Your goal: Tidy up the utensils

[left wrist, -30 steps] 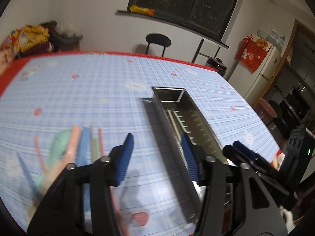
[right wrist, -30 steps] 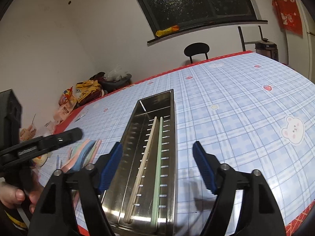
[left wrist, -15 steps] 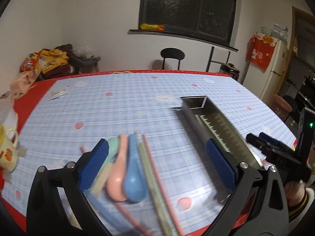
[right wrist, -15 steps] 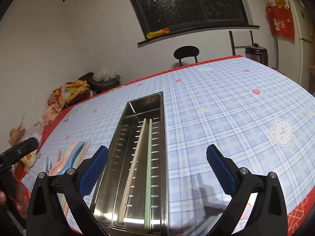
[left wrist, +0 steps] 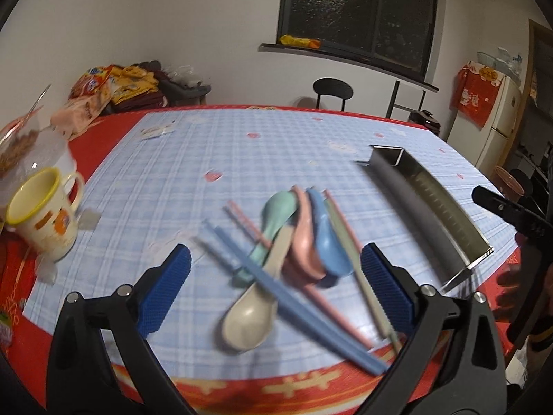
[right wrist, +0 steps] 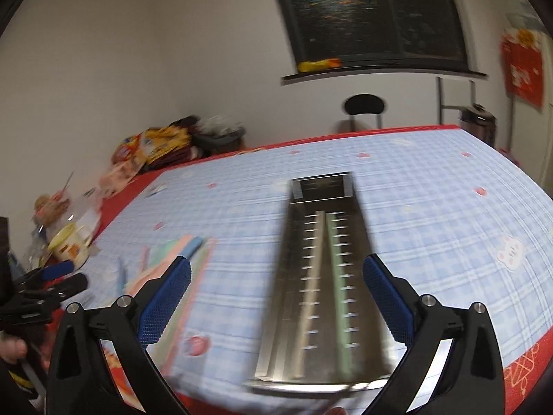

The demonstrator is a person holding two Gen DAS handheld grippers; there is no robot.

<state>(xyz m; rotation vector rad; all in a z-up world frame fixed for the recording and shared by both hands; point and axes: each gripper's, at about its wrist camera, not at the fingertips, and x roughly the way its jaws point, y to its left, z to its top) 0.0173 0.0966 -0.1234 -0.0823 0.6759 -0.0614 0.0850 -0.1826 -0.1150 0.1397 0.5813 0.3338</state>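
Left hand-held gripper (left wrist: pixel 274 295): jaws spread wide, holding nothing, poised over the near edge of the table (left wrist: pixel 242 159). The loose utensils lie directly ahead and partly between its fingers. Nearest is the cream spoon (left wrist: pixel 254 306), bowl toward the gripper, handle running away and slightly right. The blue chopsticks (left wrist: pixel 283 292) cross over it on a diagonal, far-left to near-right. Just beyond sit the pink spoon (left wrist: pixel 304 238) and blue spoon (left wrist: pixel 326 242), side by side and touching, with the green spoon (left wrist: pixel 276 214) at their left. A green chopstick (left wrist: pixel 359 269) runs along the right of the pile, close to the right finger. Long axes mostly point away from the gripper, fanned.

Right hand-held gripper (right wrist: pixel 276 297): jaws likewise wide apart, empty, sitting over the near end of the steel tray (right wrist: pixel 293 311), which runs straight away from it. Two chopsticks, cream (right wrist: pixel 316 259) and green (right wrist: pixel 340 276), already lie lengthwise inside.

Judgement: the left gripper is nearer the pile; the overlapped pieces make a clean single pick awkward. The tray lies right of the pile, well clear.

Far left of the left gripper: a yellow-rimmed mug (left wrist: pixel 43 214). Not in the path.
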